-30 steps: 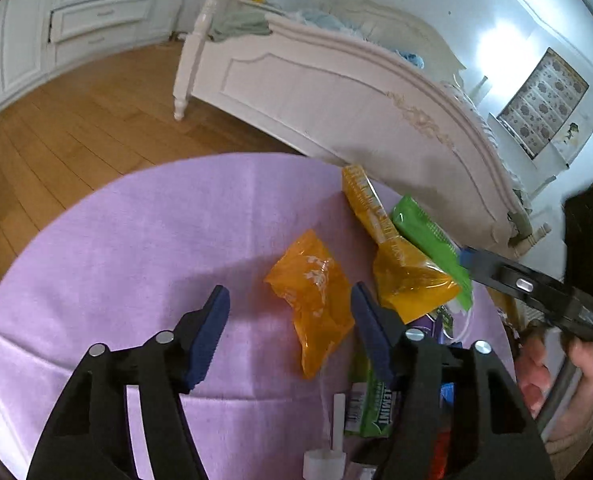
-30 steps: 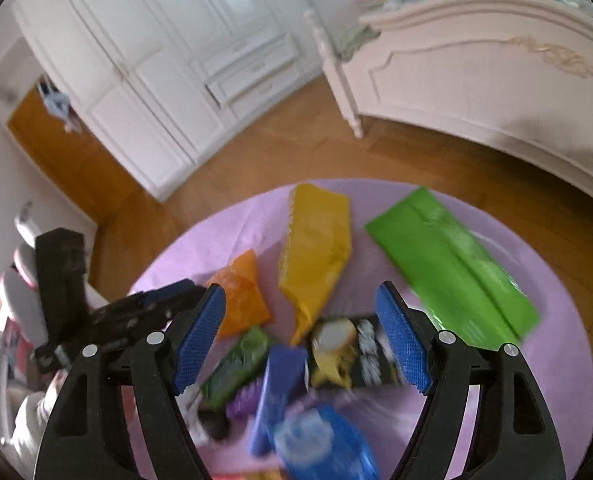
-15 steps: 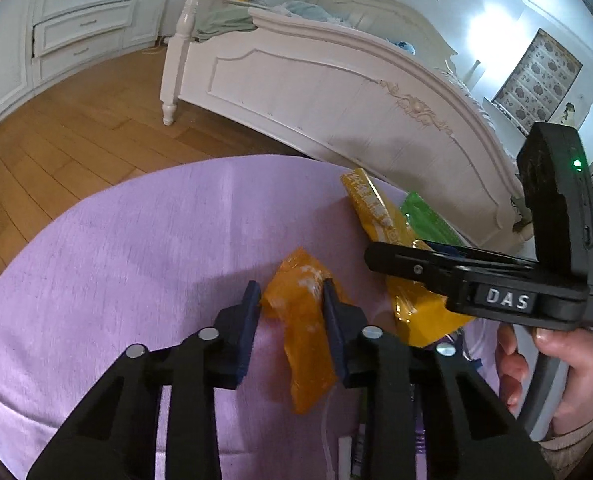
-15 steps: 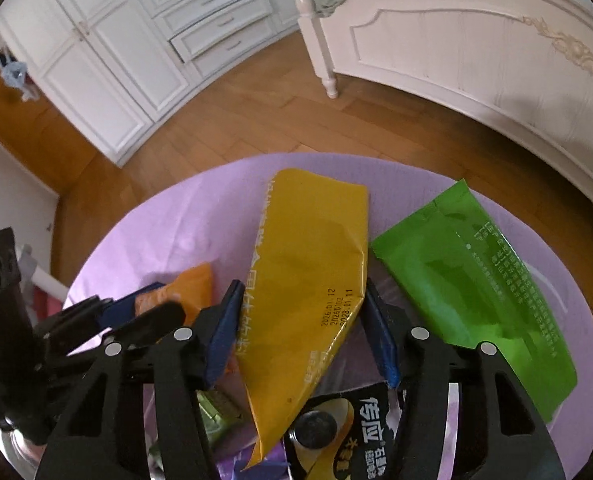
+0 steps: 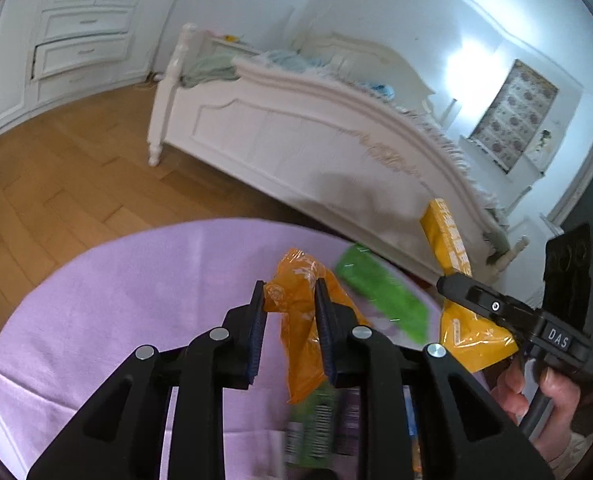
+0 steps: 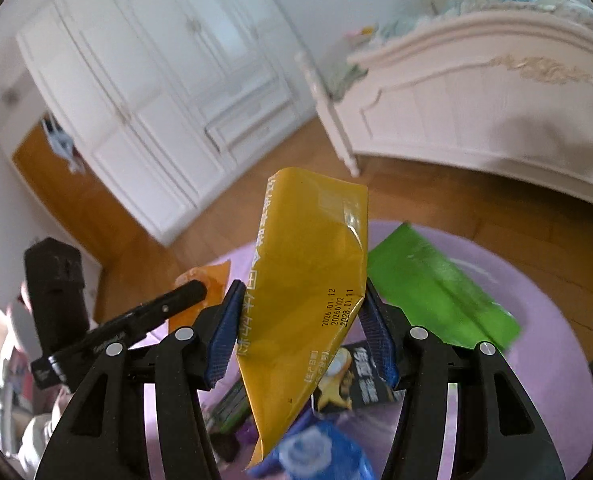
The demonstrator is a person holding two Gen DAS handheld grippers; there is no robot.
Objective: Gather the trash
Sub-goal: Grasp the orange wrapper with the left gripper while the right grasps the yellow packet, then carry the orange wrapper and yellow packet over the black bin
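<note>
Clearly both tools are loaded. The left gripper (image 5: 288,296) is clamped on an orange wrapper (image 5: 302,320), which hangs crumpled from between its blue pads above the purple tablecloth (image 5: 136,292). The right gripper (image 6: 302,320) is closed on a yellow snack bag (image 6: 308,280), held upright and clear of the table, its lower corner dangling near a blue packet (image 6: 316,456).

To carry this step well, each grip probably wants to be kept firm while the wrappers travel, since thin film can slide out of flat pads; lifting straight up first would help avoid dragging the loose tails across the litter below. A green pouch (image 6: 436,288) and a dark packet (image 6: 356,376) lie on the cloth, along with some blurred items nearer the cameras, so much collecting seems left.

No bin, bag or other container shows in either view, so where the trash will go cannot be told.
</note>
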